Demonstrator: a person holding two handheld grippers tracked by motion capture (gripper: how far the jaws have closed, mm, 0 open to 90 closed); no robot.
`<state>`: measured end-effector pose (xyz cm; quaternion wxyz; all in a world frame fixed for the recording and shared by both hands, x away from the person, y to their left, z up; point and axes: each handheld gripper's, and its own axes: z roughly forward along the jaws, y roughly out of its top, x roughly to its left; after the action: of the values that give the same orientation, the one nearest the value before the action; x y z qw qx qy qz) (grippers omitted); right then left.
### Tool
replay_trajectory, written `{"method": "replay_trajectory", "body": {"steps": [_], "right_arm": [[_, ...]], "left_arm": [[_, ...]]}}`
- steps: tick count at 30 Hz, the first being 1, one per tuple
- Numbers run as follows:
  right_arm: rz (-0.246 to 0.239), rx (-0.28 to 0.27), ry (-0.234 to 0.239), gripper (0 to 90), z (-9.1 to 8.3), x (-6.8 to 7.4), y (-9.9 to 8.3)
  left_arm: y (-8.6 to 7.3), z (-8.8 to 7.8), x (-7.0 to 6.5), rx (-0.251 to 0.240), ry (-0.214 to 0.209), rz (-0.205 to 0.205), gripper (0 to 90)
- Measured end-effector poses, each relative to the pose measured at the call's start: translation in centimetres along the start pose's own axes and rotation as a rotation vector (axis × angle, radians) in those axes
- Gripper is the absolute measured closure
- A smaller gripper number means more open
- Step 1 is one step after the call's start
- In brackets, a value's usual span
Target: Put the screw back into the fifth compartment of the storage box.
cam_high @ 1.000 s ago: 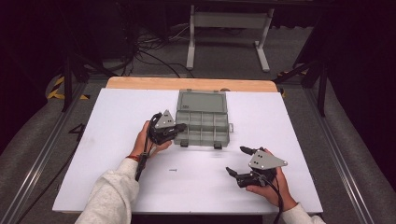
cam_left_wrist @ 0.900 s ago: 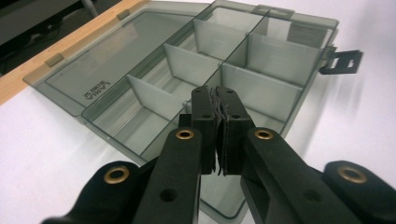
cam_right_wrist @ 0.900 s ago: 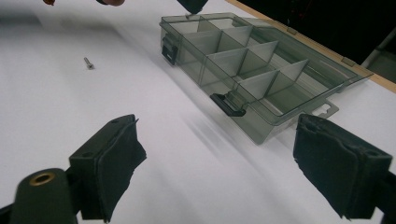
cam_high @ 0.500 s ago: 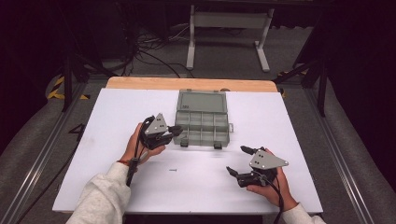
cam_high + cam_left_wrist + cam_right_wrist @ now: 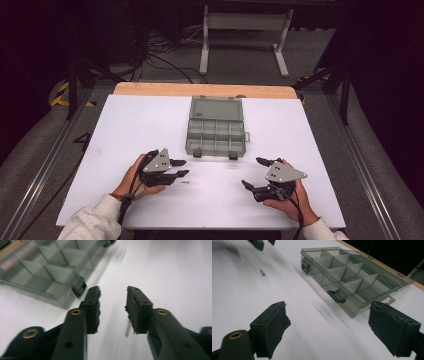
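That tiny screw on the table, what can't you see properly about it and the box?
- Screw: too small in the high view to tell its type; in the left gripper view the right pad partly hides it, and blur smears it.
- Box: cut off by the left gripper view's top edge and blurred.

On the table point(image 5: 125, 130) we see the compartment box point(image 5: 216, 131) lying open at the middle, nearer the far edge. Before it, toward the near edge, a small screw point(image 5: 185, 183) lies on the bare top. The left gripper point(image 5: 178, 168) sits just left of the screw; the right gripper point(image 5: 254, 172) sits toward the near right corner, well apart from it.
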<state>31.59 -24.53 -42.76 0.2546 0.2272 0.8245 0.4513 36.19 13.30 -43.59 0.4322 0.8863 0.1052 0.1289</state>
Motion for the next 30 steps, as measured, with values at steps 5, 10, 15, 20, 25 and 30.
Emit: {"method": "replay_trajectory", "body": {"steps": [5, 10, 15, 20, 25, 30], "right_arm": [[-0.002, 0.005, 0.001, 15.4, 0.1, 0.0, 0.0], [-0.002, 0.001, 0.002, 15.5, 0.0, 0.1, 0.0], [0.001, 0.0, 0.0, 15.5, 0.0, 0.0, -0.1], [-0.002, 0.006, 0.006, 15.5, 0.1, 0.1, -0.1], [-0.003, 0.007, 0.007, 15.5, 0.1, 0.1, -0.1], [0.001, 0.004, 0.005, 15.5, 0.1, 0.0, -0.1]], "left_arm": [[-0.9, 0.7, -0.6, 0.039, 0.002, -0.051, 30.2], [-1.7, 1.7, -0.8, 0.076, -0.045, -0.064, 12.0], [-1.8, 2.3, -0.9, 0.116, -0.054, -0.058, 7.2], [-1.7, 2.6, -0.9, 0.131, -0.069, -0.036, 16.1], [-1.5, 2.7, -0.9, 0.142, -0.096, -0.044, 28.0], [-1.5, 2.8, -0.6, 0.131, -0.157, -0.054, 45.2]]}}
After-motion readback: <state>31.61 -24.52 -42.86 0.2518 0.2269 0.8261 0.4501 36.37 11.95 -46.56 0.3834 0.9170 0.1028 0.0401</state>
